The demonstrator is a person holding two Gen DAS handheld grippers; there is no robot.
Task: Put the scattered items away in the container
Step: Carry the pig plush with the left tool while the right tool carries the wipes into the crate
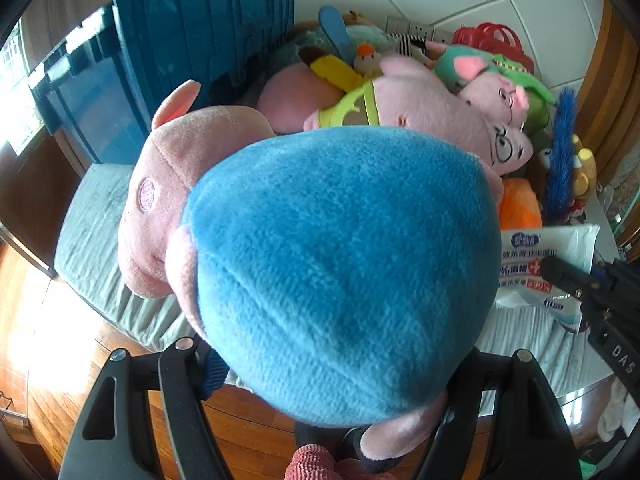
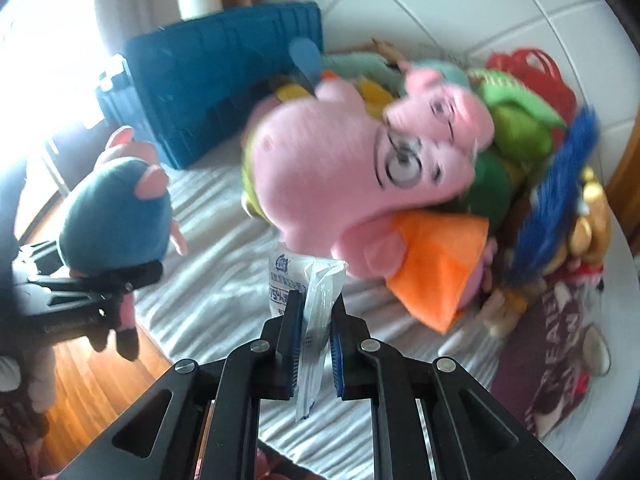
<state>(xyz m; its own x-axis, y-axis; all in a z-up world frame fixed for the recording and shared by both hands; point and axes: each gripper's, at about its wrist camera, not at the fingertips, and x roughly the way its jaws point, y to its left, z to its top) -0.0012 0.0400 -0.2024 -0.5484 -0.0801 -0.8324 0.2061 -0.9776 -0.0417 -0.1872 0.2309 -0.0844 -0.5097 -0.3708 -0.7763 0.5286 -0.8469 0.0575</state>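
My left gripper (image 1: 348, 354) is shut on a plush pig with a blue body and pink head (image 1: 340, 264); the toy fills most of the left wrist view and hides the fingertips. In the right wrist view the same pig (image 2: 116, 212) sits in that gripper (image 2: 120, 280) at the left. My right gripper (image 2: 316, 304) is shut on a white wipes packet (image 2: 320, 280), which stands upright between the blue pads. The packet (image 1: 540, 256) and the right gripper (image 1: 576, 288) also show at the left view's right edge. A blue plastic crate (image 1: 200, 40) (image 2: 224, 80) stands behind, against the wall.
A pile of plush toys lies on the striped grey bedding (image 1: 96, 240) (image 2: 208, 296), topped by a big pink pig with glasses (image 1: 420, 108) (image 2: 340, 176). An orange plush (image 2: 436, 264), a red basket (image 1: 496, 40) and a maroon lettered cloth (image 2: 552, 352) are at the right. Wooden floor (image 1: 60, 340) is below.
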